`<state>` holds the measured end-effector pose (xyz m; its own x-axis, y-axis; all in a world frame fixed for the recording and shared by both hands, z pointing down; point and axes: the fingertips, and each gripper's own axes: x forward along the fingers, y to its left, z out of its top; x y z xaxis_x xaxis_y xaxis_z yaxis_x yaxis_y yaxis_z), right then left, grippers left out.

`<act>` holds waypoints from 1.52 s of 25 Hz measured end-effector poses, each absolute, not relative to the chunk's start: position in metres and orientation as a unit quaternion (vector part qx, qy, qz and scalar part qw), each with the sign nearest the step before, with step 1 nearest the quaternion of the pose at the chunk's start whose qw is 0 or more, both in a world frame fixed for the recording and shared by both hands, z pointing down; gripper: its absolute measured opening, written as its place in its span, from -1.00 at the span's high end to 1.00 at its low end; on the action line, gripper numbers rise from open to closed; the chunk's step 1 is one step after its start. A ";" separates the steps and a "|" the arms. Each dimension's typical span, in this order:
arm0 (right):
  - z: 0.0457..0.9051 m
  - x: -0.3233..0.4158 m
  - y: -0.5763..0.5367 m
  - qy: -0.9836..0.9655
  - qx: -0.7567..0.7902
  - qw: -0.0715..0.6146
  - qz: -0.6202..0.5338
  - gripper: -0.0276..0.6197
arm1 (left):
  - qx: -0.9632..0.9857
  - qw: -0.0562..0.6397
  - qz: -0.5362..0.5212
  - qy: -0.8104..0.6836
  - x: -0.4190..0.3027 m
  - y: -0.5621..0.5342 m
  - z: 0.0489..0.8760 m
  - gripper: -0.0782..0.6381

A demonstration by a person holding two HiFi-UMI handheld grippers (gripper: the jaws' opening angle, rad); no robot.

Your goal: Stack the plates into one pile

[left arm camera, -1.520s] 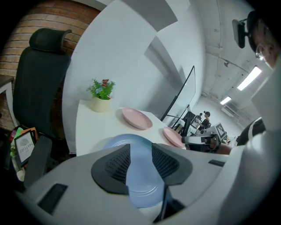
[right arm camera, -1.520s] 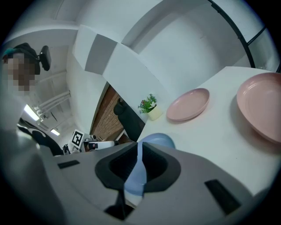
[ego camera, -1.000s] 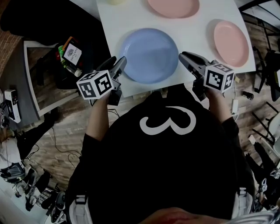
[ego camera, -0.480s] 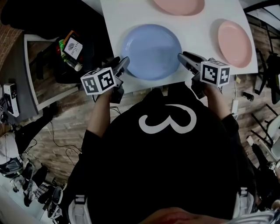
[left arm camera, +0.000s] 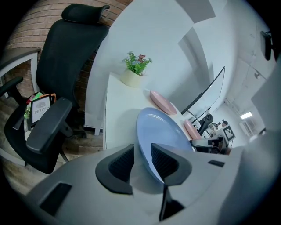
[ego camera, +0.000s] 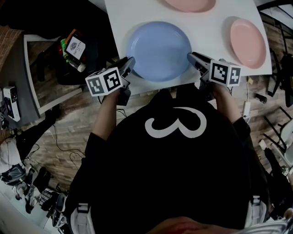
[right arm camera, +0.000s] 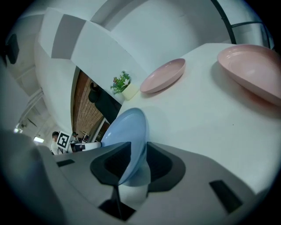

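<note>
A blue plate (ego camera: 159, 50) lies near the front edge of the white table (ego camera: 118, 27). My left gripper (ego camera: 129, 62) is at its left rim and my right gripper (ego camera: 191, 57) at its right rim. In the left gripper view the blue plate's (left arm camera: 163, 132) rim runs between the jaws of the left gripper (left arm camera: 142, 154), which are closing on it. In the right gripper view the blue plate's (right arm camera: 126, 127) rim sits between the right gripper's (right arm camera: 138, 154) parted jaws. A large pink plate (ego camera: 190, 3) lies at the back and a smaller pink plate (ego camera: 247, 43) to the right.
A potted plant (left arm camera: 136, 68) stands at the table's far left corner. A black office chair (left arm camera: 66, 61) is beside the table's left side. A low shelf with small packages (ego camera: 73, 50) stands left of the table. Cables and gear lie on the wood floor.
Both grippers have slid further onto the blue plate's rims. The view has shifted a little, so the table sits higher in the frame.
</note>
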<state>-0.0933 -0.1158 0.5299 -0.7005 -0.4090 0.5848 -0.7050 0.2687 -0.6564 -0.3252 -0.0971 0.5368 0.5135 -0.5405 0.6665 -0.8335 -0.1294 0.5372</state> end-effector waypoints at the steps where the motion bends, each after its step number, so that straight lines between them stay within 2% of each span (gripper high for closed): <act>1: 0.530 -0.094 -0.116 -0.779 0.356 0.149 0.494 0.54 | 0.735 0.465 0.160 -0.467 -0.325 -0.097 0.536 0.40; 5: 0.534 -0.094 -0.115 -0.772 0.363 0.153 0.498 0.55 | 0.735 0.467 0.167 -0.462 -0.323 -0.095 0.538 0.48; 10: 0.540 -0.093 -0.115 -0.766 0.369 0.153 0.504 0.67 | 0.740 0.470 0.171 -0.450 -0.320 -0.096 0.538 0.51; 38: 0.527 -0.082 -0.115 -0.766 0.379 0.154 0.496 0.70 | 0.753 0.441 0.185 -0.453 -0.310 -0.106 0.507 0.54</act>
